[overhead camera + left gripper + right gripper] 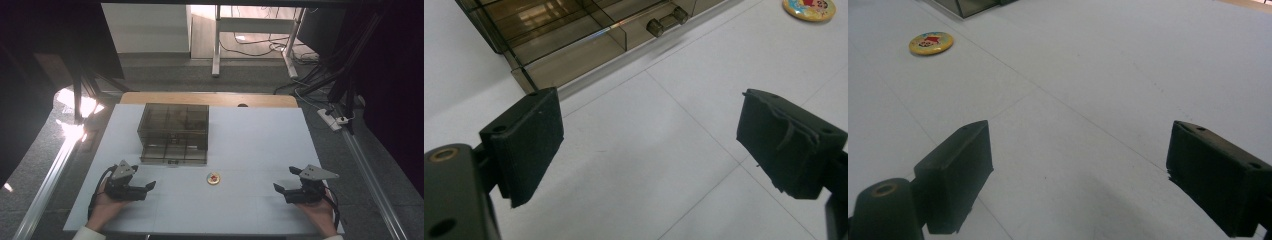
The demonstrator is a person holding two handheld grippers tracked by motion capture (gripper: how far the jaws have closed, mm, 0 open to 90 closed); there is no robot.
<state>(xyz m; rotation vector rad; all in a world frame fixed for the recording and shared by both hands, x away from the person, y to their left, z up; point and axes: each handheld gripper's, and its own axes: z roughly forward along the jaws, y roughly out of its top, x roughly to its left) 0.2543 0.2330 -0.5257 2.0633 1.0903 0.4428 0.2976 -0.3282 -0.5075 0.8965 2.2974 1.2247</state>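
High view has the little round badge (213,178) lying flat on the table (250,145), between my left gripper (144,189) and right gripper (281,190), just in front of the smoky drawer box (173,131). Both jaws wide open, empty. Badge looks light, stiff, slick; I'd pinch its rim.

We see a white table (250,140) carrying a smoky transparent drawer box (173,132) at its far left, and a small round yellow badge (213,178) lying flat just near and right of the box.
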